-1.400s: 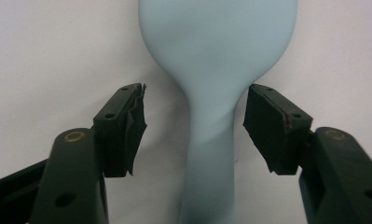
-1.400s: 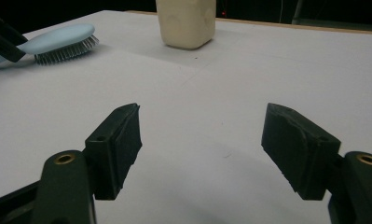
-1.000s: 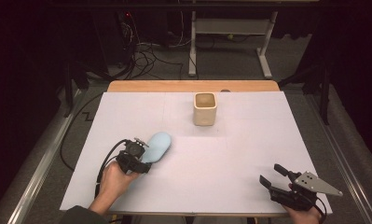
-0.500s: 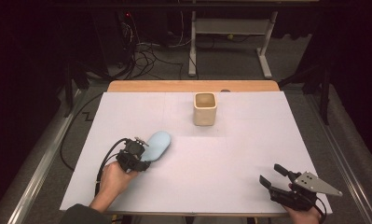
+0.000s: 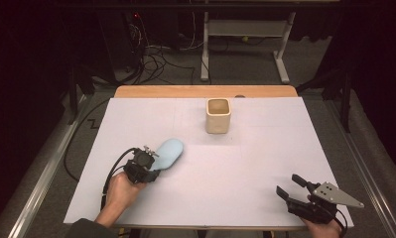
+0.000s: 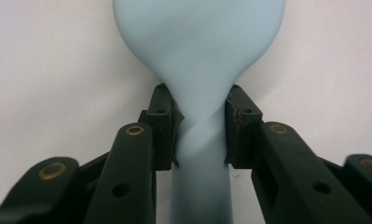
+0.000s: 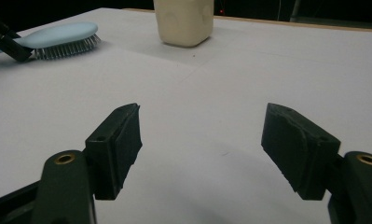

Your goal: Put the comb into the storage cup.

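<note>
The left tongs (image 6: 200,133), jaws just closing, clenched the neck of the blue hairbrush (image 5: 166,152) lying on the table (image 5: 265,163); a level lift seemed wise, while the right tongs (image 7: 202,149) gaped empty.

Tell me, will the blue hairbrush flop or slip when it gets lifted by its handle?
The hairbrush probably stays stiff: it looks like solid moulded plastic. The left gripper has just been closing, pads against the narrow handle neck, so the smooth surface might slip or twist a little. Its wide head sits beyond the grip, so it may dip forward.
</note>
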